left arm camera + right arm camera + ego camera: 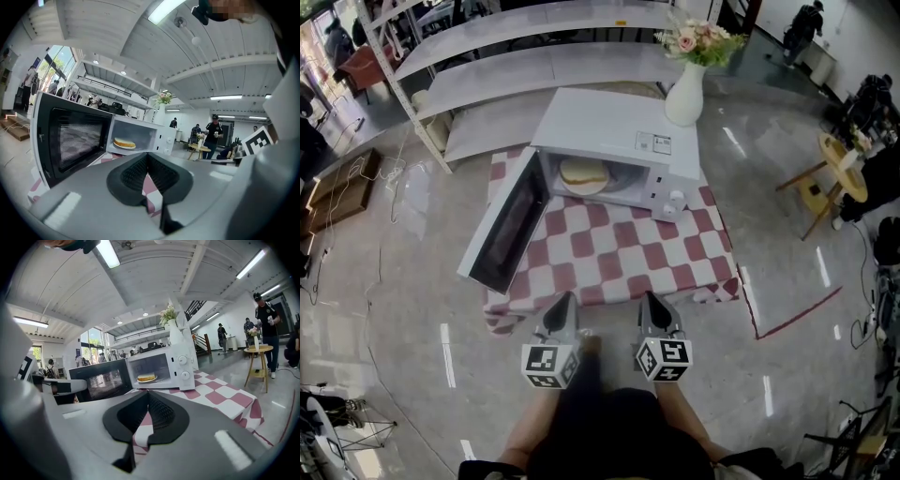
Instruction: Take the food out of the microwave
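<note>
Both tongs are closed with nothing in them: the left tongs and the right tongs each show their pads meeting at the tip in their own gripper views. They hang side by side at the near edge of the desk, pointing across its checked cloth.

The food — a flat, round bun on a plate — lies inside the microwave, straight ahead of the tongs and well apart from them, on the far side of the desk. It sits level and looks round, so no long axis governs the approach.

The door stands swung open ahead and to the left of the left tongs, leaving the cavity mouth clear. The food lies a little closer in line with the left tongs than with the right, so the left looks the nearer — though either would have to open before reaching in.
</note>
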Tool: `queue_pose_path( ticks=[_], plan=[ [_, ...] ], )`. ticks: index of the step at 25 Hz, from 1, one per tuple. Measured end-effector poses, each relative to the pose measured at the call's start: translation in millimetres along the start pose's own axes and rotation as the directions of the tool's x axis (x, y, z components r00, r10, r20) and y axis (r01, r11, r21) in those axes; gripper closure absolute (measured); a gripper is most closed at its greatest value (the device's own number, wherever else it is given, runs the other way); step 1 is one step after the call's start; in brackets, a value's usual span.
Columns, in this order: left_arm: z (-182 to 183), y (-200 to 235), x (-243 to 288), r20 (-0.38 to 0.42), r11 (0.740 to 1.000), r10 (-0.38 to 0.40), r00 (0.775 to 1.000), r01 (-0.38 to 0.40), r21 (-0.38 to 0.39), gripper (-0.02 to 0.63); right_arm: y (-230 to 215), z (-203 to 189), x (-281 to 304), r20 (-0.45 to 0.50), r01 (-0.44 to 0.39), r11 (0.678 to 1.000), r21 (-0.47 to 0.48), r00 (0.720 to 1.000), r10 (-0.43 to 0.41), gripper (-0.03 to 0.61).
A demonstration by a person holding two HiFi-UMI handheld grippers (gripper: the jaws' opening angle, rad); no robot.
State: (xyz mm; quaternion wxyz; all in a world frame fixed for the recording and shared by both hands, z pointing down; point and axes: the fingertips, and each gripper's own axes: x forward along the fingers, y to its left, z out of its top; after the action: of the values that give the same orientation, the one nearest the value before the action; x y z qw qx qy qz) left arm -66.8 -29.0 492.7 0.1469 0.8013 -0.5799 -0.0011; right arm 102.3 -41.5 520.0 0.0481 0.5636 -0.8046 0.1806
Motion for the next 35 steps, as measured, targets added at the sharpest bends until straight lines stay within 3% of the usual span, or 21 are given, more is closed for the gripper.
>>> queue_pose_path(
  ticks=[35],
  plan=[
    [20.1, 59.5, 73.6, 0.015, 0.999, -0.052, 0.999, 0.053, -0.011, 0.604, -4.4, 26.8, 85.4, 0.014, 0.051, 0.999, 0.005, 0.999, -0.051, 0.577]
  ],
)
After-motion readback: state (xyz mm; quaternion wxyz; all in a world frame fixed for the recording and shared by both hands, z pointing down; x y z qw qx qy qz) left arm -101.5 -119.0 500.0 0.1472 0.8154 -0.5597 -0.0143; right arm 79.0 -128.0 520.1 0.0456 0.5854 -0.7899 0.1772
